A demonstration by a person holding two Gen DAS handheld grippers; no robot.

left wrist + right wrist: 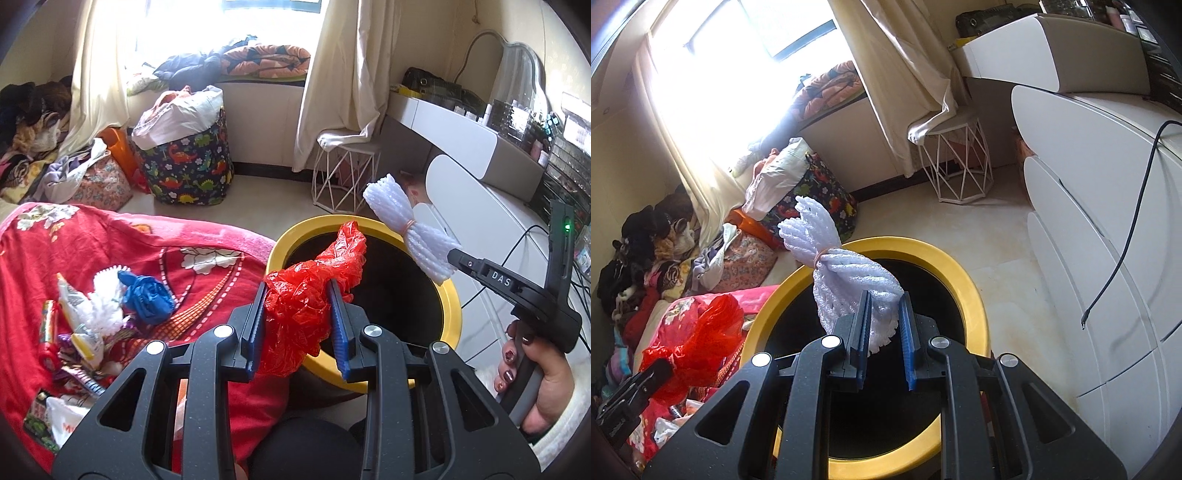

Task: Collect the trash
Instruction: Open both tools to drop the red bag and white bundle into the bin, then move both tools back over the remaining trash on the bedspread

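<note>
My left gripper (298, 286) is shut on a crumpled red plastic bag (310, 291) and holds it over the near left rim of a yellow-rimmed black bin (452, 306). My right gripper (884, 299) is shut on a white foam net bundle (846, 273) tied with a rubber band, held above the bin's opening (975, 295). In the left wrist view the foam bundle (406, 225) hangs over the bin's far right rim. More trash lies on the red blanket (110, 243): a blue crumpled bag (146, 297), white foam (107, 306), wrappers.
A dinosaur-print laundry basket (188, 162) and a white wire stool (345, 173) stand on the floor beyond the bin. White drawers (1108, 229) with a dangling black cable (1123, 229) are on the right. Piled clothes (646, 258) lie to the left.
</note>
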